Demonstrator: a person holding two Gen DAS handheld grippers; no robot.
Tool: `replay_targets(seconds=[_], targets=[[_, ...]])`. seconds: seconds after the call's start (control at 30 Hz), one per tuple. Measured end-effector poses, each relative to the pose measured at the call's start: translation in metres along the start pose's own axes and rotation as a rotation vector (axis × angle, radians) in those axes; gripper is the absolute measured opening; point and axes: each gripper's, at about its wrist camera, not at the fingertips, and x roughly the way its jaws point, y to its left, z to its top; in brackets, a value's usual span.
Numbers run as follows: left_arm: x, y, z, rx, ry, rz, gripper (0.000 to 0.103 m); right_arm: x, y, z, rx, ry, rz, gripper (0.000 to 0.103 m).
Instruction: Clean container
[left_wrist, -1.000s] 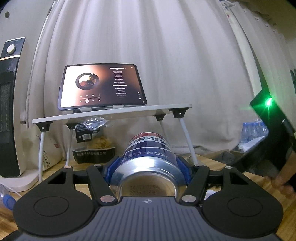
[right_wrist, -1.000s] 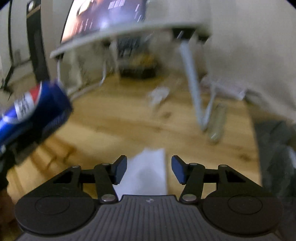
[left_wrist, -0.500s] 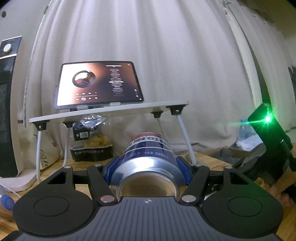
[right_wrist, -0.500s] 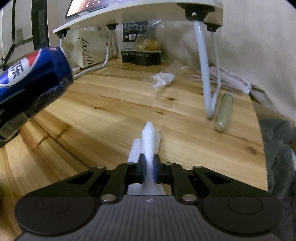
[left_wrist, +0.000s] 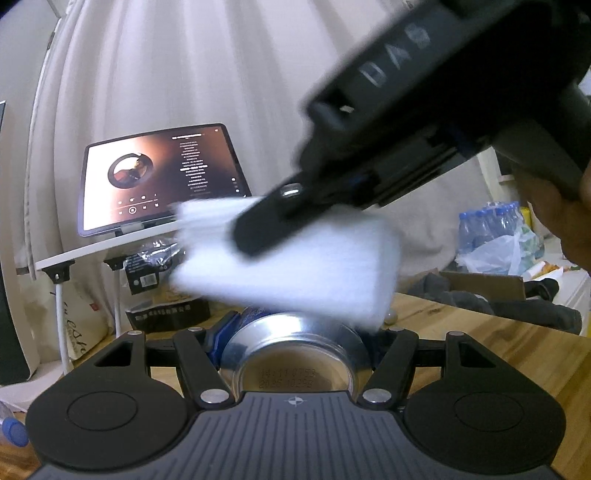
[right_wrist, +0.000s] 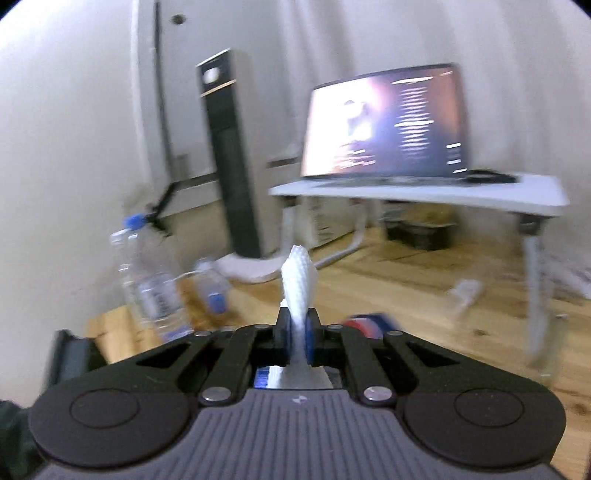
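Left hand-held gripper (left_wrist: 295, 339): closed on a blue soda can (left_wrist: 295, 354), held lying along the fingers with its stamped silver base toward the camera, above the wooden desk (left_wrist: 498, 343). Right hand-held gripper (right_wrist: 294, 338): jaws pinched shut on a folded white paper towel (right_wrist: 297, 284), one end standing up past the fingertips; seen from the left wrist, it reaches in from upper right with the towel (left_wrist: 295, 258) blurred and lying across the top of the can, apparently touching. Step, judged: wiping the can's side. Surroundings: tablet (left_wrist: 159, 177) showing a music player, propped on a white folding lap table (right_wrist: 424, 192); dark tower heater (right_wrist: 232, 166); clear water bottles (right_wrist: 155, 288) at the desk edge; snack bag (left_wrist: 162, 291) under the lap table; curtain (left_wrist: 184, 66) behind. Risks, judged: the smooth round can may roll or slip between the fingers under sideways wiping pressure; the thin towel may tear or pull out of its narrow pinch; residual liquid could spill from the tipped can.
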Motion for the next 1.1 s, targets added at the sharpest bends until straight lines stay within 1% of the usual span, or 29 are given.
replay_targets(seconds=[0.07, 0.23, 0.33, 0.43, 0.53, 0.63, 0.67, 0.8, 0.9, 1.0, 1.1], targets=[[0.0, 0.001, 0.0, -0.004, 0.001, -0.002, 0.067, 0.008, 0.009, -0.001, -0.032, 0.028, 0.007, 0.01], [-0.002, 0.0, 0.0, 0.001, -0.012, -0.01, 0.067, 0.022, 0.017, -0.002, -0.129, 0.074, -0.059, 0.01], [-0.005, -0.002, 0.0, 0.013, -0.028, -0.007, 0.067, 0.024, 0.011, 0.003, -0.17, 0.057, -0.128, 0.01], [-0.005, -0.001, 0.0, 0.009, -0.03, -0.006, 0.067, 0.026, -0.005, 0.007, -0.163, 0.033, -0.197, 0.01], [-0.005, 0.001, 0.0, -0.003, -0.027, -0.01, 0.067, 0.026, -0.019, 0.01, -0.153, 0.023, -0.225, 0.01], [-0.004, 0.004, 0.0, -0.017, -0.02, -0.009, 0.067, 0.024, -0.014, 0.005, -0.177, 0.024, -0.216, 0.011], [-0.003, 0.006, 0.0, -0.028, -0.015, -0.009, 0.067, 0.022, -0.012, 0.003, -0.176, 0.027, -0.202, 0.011], [0.001, 0.017, -0.001, -0.087, 0.012, -0.022, 0.067, 0.01, 0.008, -0.01, -0.156, 0.054, -0.095, 0.011], [0.0, 0.017, -0.002, -0.092, 0.011, -0.024, 0.067, 0.001, 0.018, -0.019, -0.134, 0.075, -0.026, 0.011], [-0.001, 0.017, -0.002, -0.09, 0.004, -0.026, 0.067, -0.002, 0.021, -0.019, -0.165, 0.07, -0.042, 0.012], [-0.004, 0.015, -0.002, -0.085, -0.007, -0.035, 0.067, 0.001, 0.005, -0.013, -0.155, 0.045, -0.113, 0.012]])
